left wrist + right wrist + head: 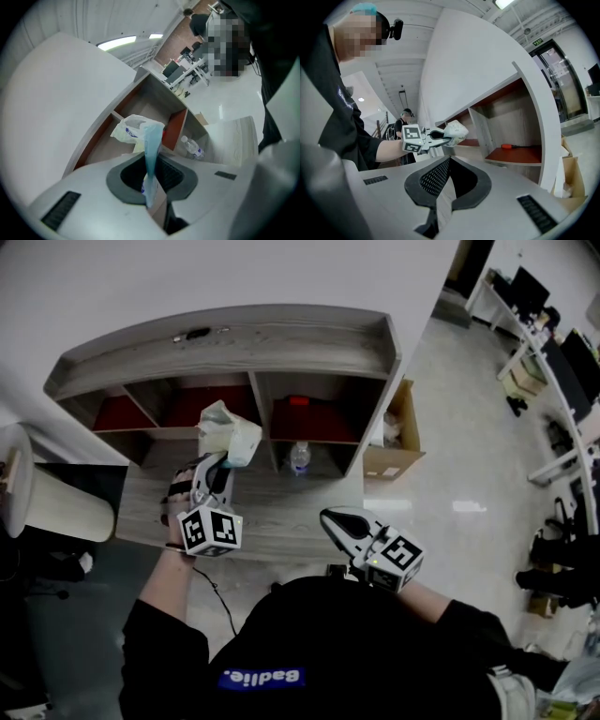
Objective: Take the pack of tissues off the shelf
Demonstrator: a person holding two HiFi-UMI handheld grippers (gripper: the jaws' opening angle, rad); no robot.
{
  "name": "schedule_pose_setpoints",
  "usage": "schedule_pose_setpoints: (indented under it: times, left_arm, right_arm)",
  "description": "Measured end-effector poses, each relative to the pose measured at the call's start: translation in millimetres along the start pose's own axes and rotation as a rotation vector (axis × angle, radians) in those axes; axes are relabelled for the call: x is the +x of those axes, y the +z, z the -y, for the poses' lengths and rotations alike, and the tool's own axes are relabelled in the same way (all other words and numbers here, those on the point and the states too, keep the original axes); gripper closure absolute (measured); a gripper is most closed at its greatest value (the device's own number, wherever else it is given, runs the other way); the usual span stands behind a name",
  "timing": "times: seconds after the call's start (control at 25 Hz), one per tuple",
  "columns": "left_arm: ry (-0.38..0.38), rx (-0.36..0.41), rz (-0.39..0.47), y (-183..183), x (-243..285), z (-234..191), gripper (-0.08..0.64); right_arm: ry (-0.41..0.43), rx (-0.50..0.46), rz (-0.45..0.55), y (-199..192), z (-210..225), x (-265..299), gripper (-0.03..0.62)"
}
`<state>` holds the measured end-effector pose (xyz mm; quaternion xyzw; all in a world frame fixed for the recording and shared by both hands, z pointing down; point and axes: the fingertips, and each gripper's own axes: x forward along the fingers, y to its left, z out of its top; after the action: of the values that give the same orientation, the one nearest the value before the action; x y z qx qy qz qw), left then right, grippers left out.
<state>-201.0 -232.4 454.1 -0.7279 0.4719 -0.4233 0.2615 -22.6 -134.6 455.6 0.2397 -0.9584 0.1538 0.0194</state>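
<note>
A pack of tissues point(228, 432) in crinkled clear and pale green wrap hangs in the air in front of the wooden shelf point(234, 343), before its middle compartment. My left gripper point(216, 470) is shut on the pack's flat sealed edge. In the left gripper view the thin blue-green film point(151, 154) stands pinched between the dark pads, and the pack's bulk point(136, 129) bulges beyond them. The right gripper view shows the left gripper point(439, 136) holding the pack point(454, 132) level. My right gripper point(339, 519) stays low over the table, tips together, holding nothing.
A water bottle point(300, 457) stands at the foot of the shelf's right compartment, and a red-handled tool point(520, 146) lies on the board above it. A cardboard box point(398, 442) sits on the floor right of the shelf. A white cylinder point(42, 498) lies at the left.
</note>
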Motion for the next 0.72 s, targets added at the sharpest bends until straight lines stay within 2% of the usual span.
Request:
schedule_pose_setpoints:
  times: [0.16, 0.72]
  left_arm:
    - [0.006, -0.109, 0.039, 8, -18, 2, 0.518]
    - [-0.019, -0.410, 0.116, 25, -58, 26, 0.520]
  right_arm:
    - [0.012, -0.004, -0.003, 0, -4, 4, 0.566]
    - [0.027, 0.002, -0.020, -4, -7, 6, 0.566]
